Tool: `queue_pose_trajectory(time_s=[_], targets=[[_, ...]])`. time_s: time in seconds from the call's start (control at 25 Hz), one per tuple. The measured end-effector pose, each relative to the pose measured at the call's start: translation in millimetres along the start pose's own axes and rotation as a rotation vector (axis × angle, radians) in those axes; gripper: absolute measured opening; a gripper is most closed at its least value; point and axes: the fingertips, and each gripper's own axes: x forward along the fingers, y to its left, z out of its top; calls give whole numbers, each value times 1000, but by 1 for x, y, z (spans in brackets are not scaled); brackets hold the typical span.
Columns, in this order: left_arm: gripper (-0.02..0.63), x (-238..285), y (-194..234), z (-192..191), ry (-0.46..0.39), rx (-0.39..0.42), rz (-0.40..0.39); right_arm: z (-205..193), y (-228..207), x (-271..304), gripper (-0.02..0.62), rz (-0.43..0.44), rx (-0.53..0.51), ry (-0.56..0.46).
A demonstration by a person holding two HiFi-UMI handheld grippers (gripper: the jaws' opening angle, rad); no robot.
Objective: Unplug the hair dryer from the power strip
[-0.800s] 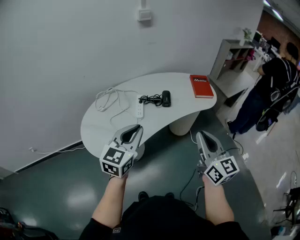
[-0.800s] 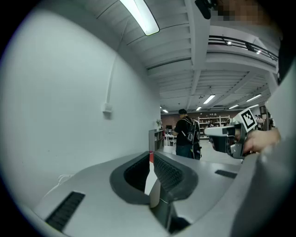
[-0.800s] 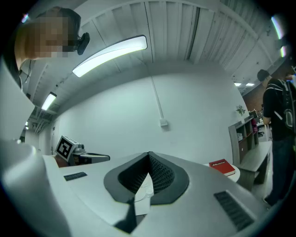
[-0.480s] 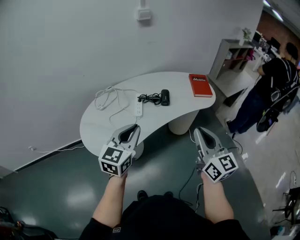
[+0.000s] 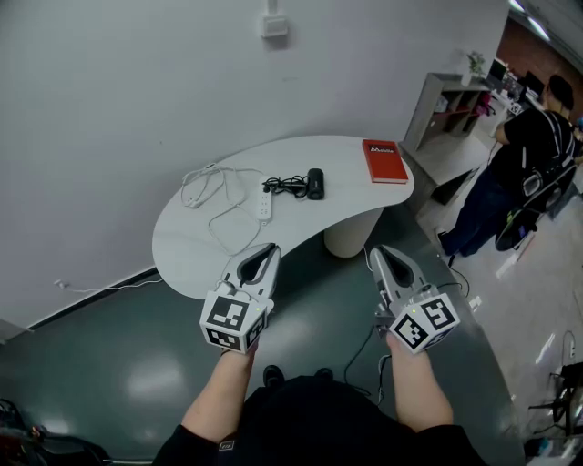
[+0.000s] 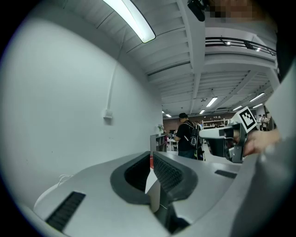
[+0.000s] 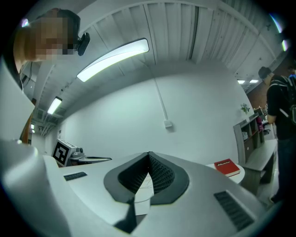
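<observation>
A white power strip (image 5: 264, 207) lies on the white curved table (image 5: 191, 255). Just to its right are a black cord (image 5: 290, 187) and the black hair dryer (image 5: 315, 183). My left gripper (image 5: 270, 248) (image 6: 151, 155) hangs over the floor short of the table's near edge, shut and holding nothing. My right gripper (image 5: 376, 253) (image 7: 149, 154) is level with it on the right, also shut and holding nothing. Neither touches the table. The plug itself is too small to make out.
A white cable (image 5: 208, 188) loops at the table's left and a red book (image 5: 384, 161) (image 7: 227, 167) lies at its right end. A person in black (image 5: 528, 173) stands by a shelf (image 5: 446, 100) at the far right. A wall box (image 5: 273, 25) sits above the table.
The table has drifted slightly left and up in the head view, and my left gripper has edged a little to the right. Both grippers stay shut.
</observation>
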Motion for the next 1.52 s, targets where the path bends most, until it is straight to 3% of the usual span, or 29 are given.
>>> queue_pose_trajectory(time_s=[0.48, 0.76, 1.0, 1.28, 1.52], targets=[[23, -11, -49, -19, 18, 0, 46, -32, -7, -57, 35, 66, 136, 51], [15, -9, -49, -29, 18, -23, 39, -56, -20, -60, 35, 62, 205, 97], [15, 11, -19, -29, 6, -23, 41, -68, -22, -26, 35, 92, 215, 131], [15, 51, 44, -32, 16, -35, 33, -69, -45, 35, 35, 62, 219, 140], [15, 95, 95, -33, 28, -18, -24, -68, -46, 112, 35, 59, 63, 190]])
